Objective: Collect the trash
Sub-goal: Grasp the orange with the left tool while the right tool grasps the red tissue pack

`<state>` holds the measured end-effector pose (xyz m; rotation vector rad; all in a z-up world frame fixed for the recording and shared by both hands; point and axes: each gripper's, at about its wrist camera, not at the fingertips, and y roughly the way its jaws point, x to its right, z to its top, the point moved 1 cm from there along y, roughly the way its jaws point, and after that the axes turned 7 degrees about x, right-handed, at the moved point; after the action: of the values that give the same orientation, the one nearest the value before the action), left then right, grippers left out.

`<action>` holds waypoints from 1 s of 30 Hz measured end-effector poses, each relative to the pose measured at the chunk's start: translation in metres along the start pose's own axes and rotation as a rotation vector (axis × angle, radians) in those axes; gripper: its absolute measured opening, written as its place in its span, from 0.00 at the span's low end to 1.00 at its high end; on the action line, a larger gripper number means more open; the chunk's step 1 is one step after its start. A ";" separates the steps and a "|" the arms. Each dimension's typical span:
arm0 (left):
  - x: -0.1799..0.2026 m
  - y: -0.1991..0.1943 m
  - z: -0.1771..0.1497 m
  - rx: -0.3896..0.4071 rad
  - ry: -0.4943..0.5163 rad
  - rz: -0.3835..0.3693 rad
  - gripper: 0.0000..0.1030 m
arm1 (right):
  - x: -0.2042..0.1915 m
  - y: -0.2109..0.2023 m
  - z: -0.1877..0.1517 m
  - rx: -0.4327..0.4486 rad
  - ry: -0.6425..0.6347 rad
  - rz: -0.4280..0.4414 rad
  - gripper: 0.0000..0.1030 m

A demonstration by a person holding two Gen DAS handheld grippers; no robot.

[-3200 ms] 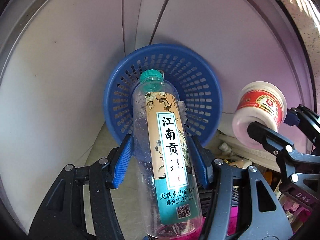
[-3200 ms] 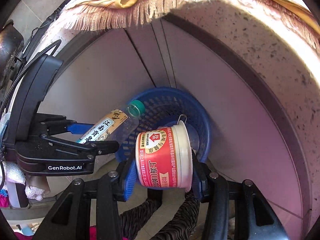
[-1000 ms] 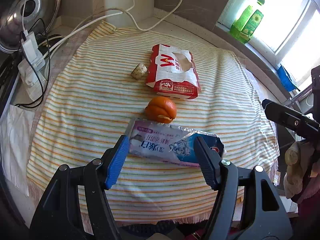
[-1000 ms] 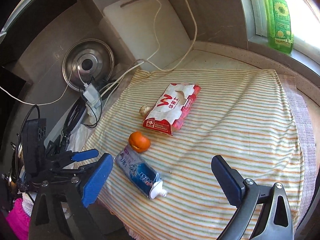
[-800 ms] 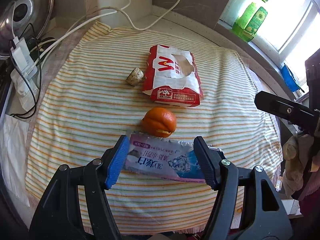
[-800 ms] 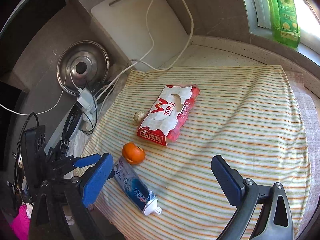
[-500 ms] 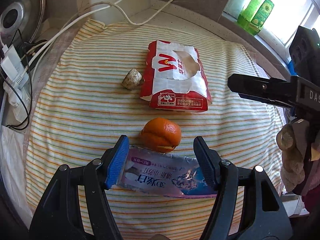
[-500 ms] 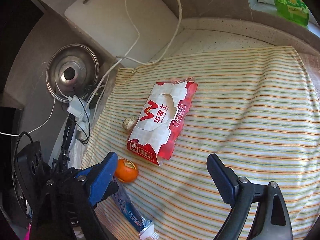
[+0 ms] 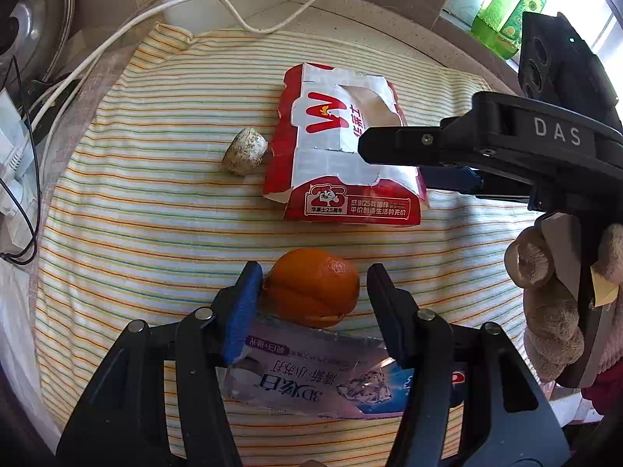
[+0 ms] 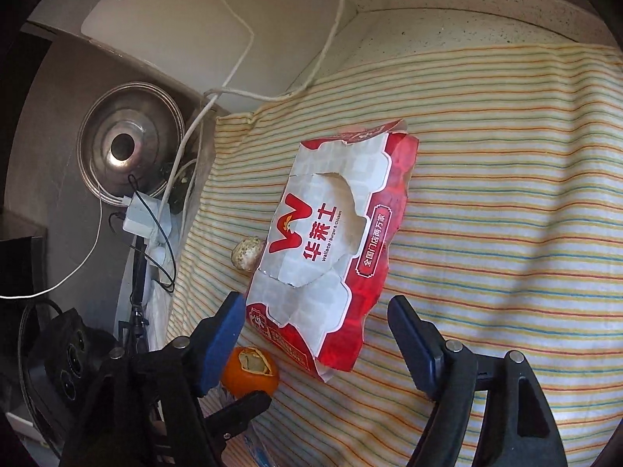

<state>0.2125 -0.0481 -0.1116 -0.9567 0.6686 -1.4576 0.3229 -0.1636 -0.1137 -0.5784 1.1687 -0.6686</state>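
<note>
An orange peel (image 9: 311, 288) lies on the striped cloth (image 9: 136, 214). My left gripper (image 9: 311, 284) is open, its jaws on either side of the peel, above a flattened toothpaste tube (image 9: 311, 385). A torn red and white Wallace's box (image 9: 342, 155) lies beyond, with a small mottled lump (image 9: 245, 151) to its left. In the right wrist view my right gripper (image 10: 317, 319) is open around the near end of the box (image 10: 327, 249); the peel (image 10: 251, 369) and lump (image 10: 247, 253) lie to its left.
White cables (image 9: 218, 7) and a charger (image 10: 142, 214) lie at the cloth's left edge beside a steel lid (image 10: 124, 144). A white cutting board (image 10: 218, 19) leans against the back wall. Green bottles (image 9: 510, 19) stand on the window sill.
Both grippers dropped their bottle and cup at the blue basket earlier, then came to the table. In the last second both moved forward and down: left onto the peel, right onto the box.
</note>
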 end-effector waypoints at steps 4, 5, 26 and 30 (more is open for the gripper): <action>-0.003 0.006 -0.001 -0.001 -0.017 -0.016 0.51 | 0.008 0.010 0.002 -0.003 0.059 0.013 0.68; -0.004 0.007 -0.001 0.000 -0.021 -0.022 0.51 | 0.008 0.011 0.003 0.003 0.066 0.015 0.68; -0.008 -0.014 0.002 0.083 -0.036 -0.026 0.46 | -0.006 -0.021 0.009 0.099 0.017 0.012 0.09; -0.006 -0.022 0.002 0.104 -0.031 -0.022 0.46 | -0.007 -0.034 0.006 0.126 0.003 -0.002 0.08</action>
<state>0.2027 -0.0386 -0.0928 -0.9070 0.5561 -1.4800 0.3206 -0.1813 -0.0830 -0.4724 1.1203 -0.7393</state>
